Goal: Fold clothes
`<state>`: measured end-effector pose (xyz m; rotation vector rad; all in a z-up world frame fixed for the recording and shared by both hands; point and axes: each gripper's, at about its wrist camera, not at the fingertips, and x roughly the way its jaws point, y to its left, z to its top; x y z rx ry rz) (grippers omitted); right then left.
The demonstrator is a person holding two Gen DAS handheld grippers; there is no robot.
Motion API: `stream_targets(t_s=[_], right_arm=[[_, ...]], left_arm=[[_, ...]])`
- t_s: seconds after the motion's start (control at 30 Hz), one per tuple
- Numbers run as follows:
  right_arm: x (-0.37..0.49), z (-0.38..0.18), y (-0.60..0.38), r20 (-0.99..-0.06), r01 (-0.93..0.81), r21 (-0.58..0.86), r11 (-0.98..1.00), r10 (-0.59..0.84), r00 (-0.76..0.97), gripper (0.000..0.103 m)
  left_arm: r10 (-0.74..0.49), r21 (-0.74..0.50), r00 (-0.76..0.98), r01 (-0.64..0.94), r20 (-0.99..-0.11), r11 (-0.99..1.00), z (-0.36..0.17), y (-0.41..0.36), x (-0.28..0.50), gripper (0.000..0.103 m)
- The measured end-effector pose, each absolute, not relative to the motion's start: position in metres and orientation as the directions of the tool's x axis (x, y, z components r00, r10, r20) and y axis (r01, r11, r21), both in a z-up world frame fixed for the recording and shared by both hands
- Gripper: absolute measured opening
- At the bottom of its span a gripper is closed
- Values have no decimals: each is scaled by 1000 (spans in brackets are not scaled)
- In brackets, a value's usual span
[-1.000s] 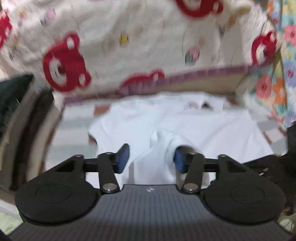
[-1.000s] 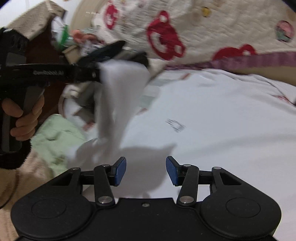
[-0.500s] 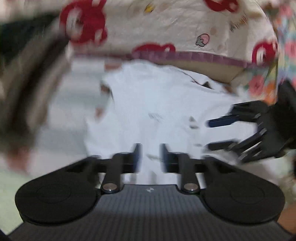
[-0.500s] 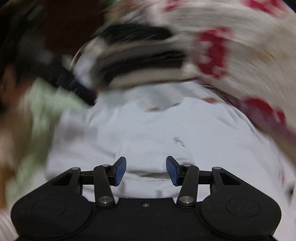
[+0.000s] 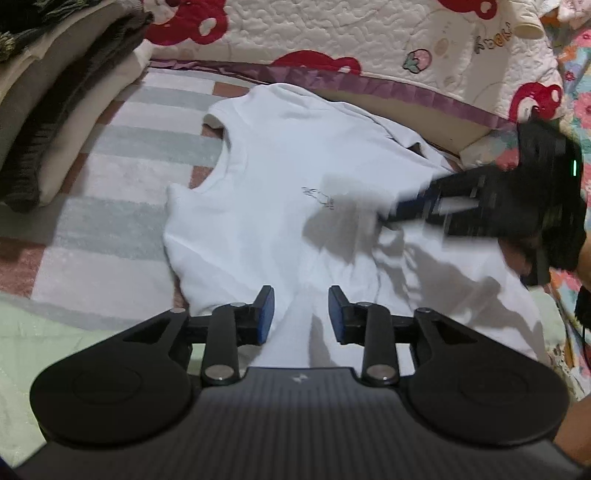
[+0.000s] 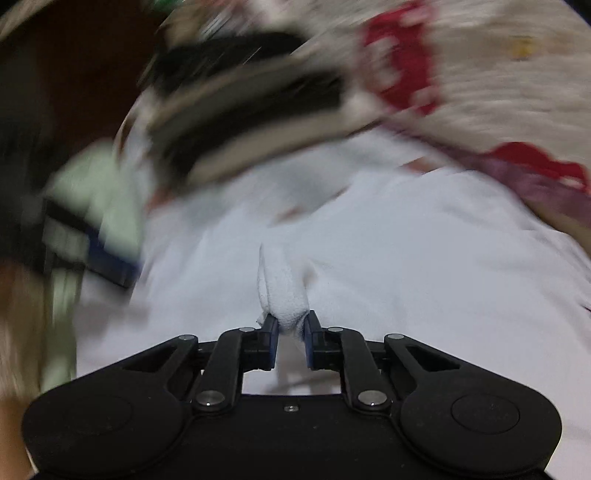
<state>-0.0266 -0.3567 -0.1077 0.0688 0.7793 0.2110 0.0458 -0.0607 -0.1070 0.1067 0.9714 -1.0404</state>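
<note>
White shirt (image 5: 280, 192), soft cotton with a small dark print on the chest, lies spread on a striped bed cover (image 5: 122, 177) of pale grey, white and pink bands, its round neckline toward the left and wrinkles gathering near the right side. The left tool (image 5: 301, 314) hovers low over the shirt's near edge with its blue-padded fingers (image 5: 265, 314) apart, a ridge of cloth running up between them but not pinched. The right tool (image 6: 291, 334) is clamped on a bunched white fold of the shirt; its view is smeared by motion. A quilted blanket (image 5: 332, 33) with red bear shapes borders the far side, and a stack of folded dark and beige clothes (image 5: 55, 99) sits at the left.
</note>
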Motion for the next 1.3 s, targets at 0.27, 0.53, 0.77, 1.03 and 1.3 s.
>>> stream_targets(t_s=[0.27, 0.53, 0.77, 1.03, 1.3], right_arm=[[-72, -69, -485, -528, 441, 99, 892, -328, 783, 41], [-92, -121, -489, -700, 544, 235, 806, -248, 670, 50], [-94, -155, -453, -766, 535, 485, 692, 41, 641, 51], [-71, -170, -431, -811, 547, 407, 731, 13, 586, 44], [-92, -133, -424, -599, 380, 393, 837, -80, 797, 7]], left_arm=[[-657, -332, 132, 779, -742, 532, -110, -69, 43, 42], [-649, -353, 109, 765, -753, 539, -117, -70, 47, 45], [-619, -346, 77, 772, -781, 533, -131, -83, 47, 52], [-612, -230, 155, 833, -776, 503, -127, -92, 32, 8], [-727, -388, 251, 711, -639, 586, -95, -39, 52, 6]])
